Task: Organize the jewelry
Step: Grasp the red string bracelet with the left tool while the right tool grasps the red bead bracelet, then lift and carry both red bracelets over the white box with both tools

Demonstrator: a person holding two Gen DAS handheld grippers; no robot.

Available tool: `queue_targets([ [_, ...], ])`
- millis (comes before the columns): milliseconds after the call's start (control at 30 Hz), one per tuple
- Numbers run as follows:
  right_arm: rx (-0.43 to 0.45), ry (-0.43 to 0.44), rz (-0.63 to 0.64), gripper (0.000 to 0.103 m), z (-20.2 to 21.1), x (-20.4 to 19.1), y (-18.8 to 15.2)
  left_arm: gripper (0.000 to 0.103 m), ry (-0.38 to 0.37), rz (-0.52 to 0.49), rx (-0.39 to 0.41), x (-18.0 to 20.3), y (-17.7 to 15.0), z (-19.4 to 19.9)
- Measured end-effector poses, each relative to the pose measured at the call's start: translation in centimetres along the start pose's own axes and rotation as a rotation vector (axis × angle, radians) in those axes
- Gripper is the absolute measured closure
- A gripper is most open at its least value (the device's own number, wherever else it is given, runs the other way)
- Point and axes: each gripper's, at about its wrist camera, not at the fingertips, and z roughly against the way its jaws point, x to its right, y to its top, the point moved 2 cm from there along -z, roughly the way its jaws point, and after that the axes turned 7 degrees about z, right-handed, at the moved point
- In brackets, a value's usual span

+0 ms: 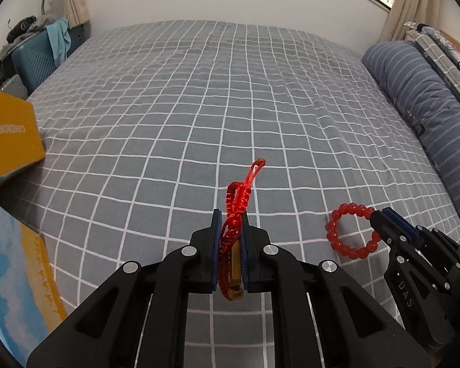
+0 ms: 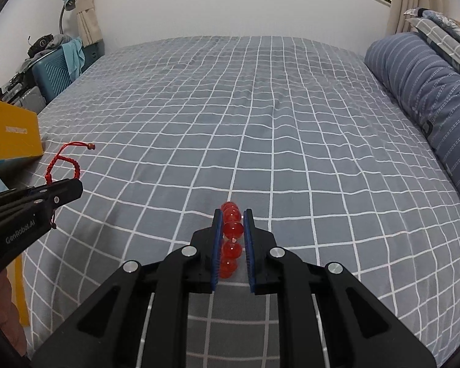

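My left gripper (image 1: pixel 231 217) is shut on a red braided cord bracelet (image 1: pixel 237 202) with a gold tube bead, held above the grey checked bedspread (image 1: pixel 168 107). The cord's loop sticks out ahead of the fingers. In the right wrist view the same bracelet (image 2: pixel 65 161) hangs from the left gripper (image 2: pixel 76 184) at the left. My right gripper (image 2: pixel 232 216) is shut on a red bead bracelet (image 2: pixel 231 230), seen edge-on between the blue pads. In the left wrist view the bead bracelet (image 1: pixel 349 230) shows as a full ring held by the right gripper (image 1: pixel 380 214).
A yellow box with its lid up (image 1: pixel 9 135) stands at the bed's left edge, also in the right wrist view (image 2: pixel 13 133). A blue striped bolster pillow (image 1: pixel 426 116) lies along the right side. A teal suitcase (image 1: pixel 33 58) stands beyond the bed at the left.
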Motion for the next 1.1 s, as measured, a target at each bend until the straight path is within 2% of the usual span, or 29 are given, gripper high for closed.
queue_targets([
  [267, -0.039, 0.005, -0.043, 0.090, 2.3, 0.3, -0.8, 0.093, -0.010, -0.011, 0.012, -0.5, -1.0, 3.2],
  [533, -0.041, 0.000, -0.054, 0.090, 5.2, 0.0, -2.0, 0.093, -0.015, -0.013, 0.002, -1.2, -2.9, 5.3],
  [933, -0.002, 0.036, -0.042, 0.090, 9.6, -2.6, -3.6, 0.093, -0.045, -0.002, 0.008, -3.0, -5.5, 9.8],
  [1100, 0.035, 0.058, -0.030, 0.090, 12.2, -4.3, -3.3, 0.093, -0.022, -0.002, 0.047, -4.1, -6.2, 12.7],
])
